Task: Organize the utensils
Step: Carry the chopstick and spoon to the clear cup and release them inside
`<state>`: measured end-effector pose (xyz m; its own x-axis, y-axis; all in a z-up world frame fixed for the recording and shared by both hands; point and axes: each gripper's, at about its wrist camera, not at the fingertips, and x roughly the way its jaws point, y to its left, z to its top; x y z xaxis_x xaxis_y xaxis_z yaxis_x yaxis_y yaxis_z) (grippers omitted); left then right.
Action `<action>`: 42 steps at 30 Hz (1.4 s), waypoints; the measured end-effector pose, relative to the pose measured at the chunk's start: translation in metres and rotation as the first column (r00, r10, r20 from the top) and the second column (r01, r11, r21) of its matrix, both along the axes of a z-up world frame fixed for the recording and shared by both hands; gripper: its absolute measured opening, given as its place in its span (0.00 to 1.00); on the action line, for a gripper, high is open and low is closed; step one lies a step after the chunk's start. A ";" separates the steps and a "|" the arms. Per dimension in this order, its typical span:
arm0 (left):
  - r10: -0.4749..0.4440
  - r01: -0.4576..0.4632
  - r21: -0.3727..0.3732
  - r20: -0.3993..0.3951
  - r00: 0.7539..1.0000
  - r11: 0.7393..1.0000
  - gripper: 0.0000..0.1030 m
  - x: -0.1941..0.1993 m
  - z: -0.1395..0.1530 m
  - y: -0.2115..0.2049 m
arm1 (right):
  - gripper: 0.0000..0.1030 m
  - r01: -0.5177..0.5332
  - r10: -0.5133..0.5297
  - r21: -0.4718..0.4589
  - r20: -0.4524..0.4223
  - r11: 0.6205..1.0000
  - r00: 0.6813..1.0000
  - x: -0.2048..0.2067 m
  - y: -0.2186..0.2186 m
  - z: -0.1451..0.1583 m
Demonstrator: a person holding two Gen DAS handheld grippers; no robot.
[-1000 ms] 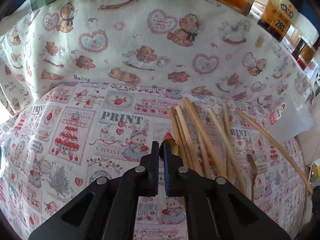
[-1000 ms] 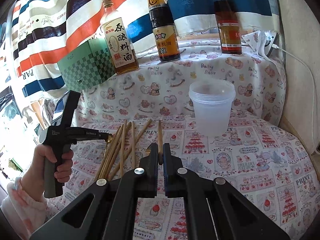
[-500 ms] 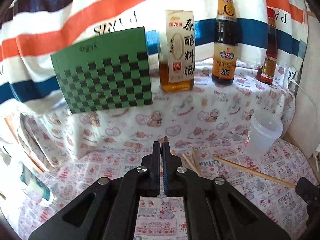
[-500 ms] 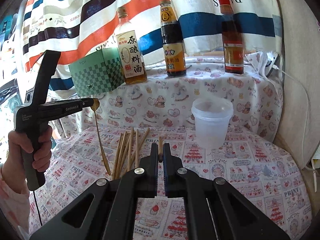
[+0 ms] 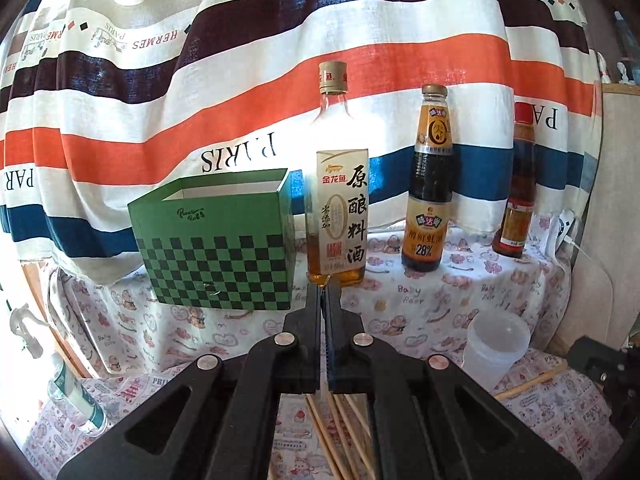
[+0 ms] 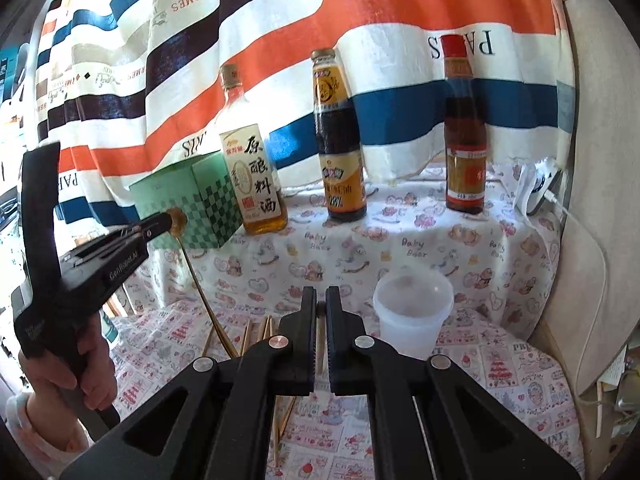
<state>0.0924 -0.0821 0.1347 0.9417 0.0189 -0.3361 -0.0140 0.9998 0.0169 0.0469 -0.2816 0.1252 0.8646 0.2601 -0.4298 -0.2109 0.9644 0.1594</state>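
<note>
Golden spoon (image 6: 200, 280) clamped in left gripper (image 6: 170, 220); right gripper (image 6: 319, 304) pinches chopstick (image 6: 320, 336).

The left hand-held gripper (image 6: 173, 221), closed on the bowl end of a gold spoon (image 6: 202, 286), now sits well above the worktop (image 6: 500, 364); a second ago it was low, at the bundle of wooden chopsticks (image 6: 256, 330). The spoon now hangs free, its handle slanting down toward the chopsticks. The left wrist view has swung from the patterned cloth up to the green checkered box (image 5: 218, 242) and the bottles on the shelf. The right hand-held gripper (image 6: 318, 304), clamped on a single chopstick (image 6: 320, 340), has also risen: that chopstick is off the worktop, and the translucent plastic cup (image 6: 412, 312) now appears lower in the right wrist view.
</note>
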 end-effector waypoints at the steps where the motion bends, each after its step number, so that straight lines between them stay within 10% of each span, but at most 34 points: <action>1: 0.000 0.000 0.000 0.009 1.000 1.000 0.01 0.002 0.002 -0.004 | 0.05 0.009 -0.009 0.004 0.014 1.000 1.000 0.003 -0.003 0.007; 8: -0.102 0.098 -0.115 -0.032 0.994 0.989 0.01 0.025 0.014 -0.031 | 0.05 0.048 -0.049 0.018 0.112 0.999 0.993 0.011 -0.024 0.048; 23: -0.163 0.169 -0.048 0.109 0.981 0.985 0.01 0.085 0.029 -0.115 | 0.05 0.173 -0.196 0.122 0.212 0.977 0.958 0.077 -0.082 0.086; 32: -0.198 0.197 0.026 0.038 0.979 0.980 0.01 0.105 -0.025 -0.141 | 0.05 0.183 -0.197 0.112 0.140 0.977 0.970 0.096 -0.090 0.044; 42: -0.310 0.300 -0.087 -0.143 0.940 0.950 0.02 0.117 -0.044 -0.135 | 0.05 0.101 -0.099 0.108 -0.024 0.989 0.995 0.125 -0.087 0.000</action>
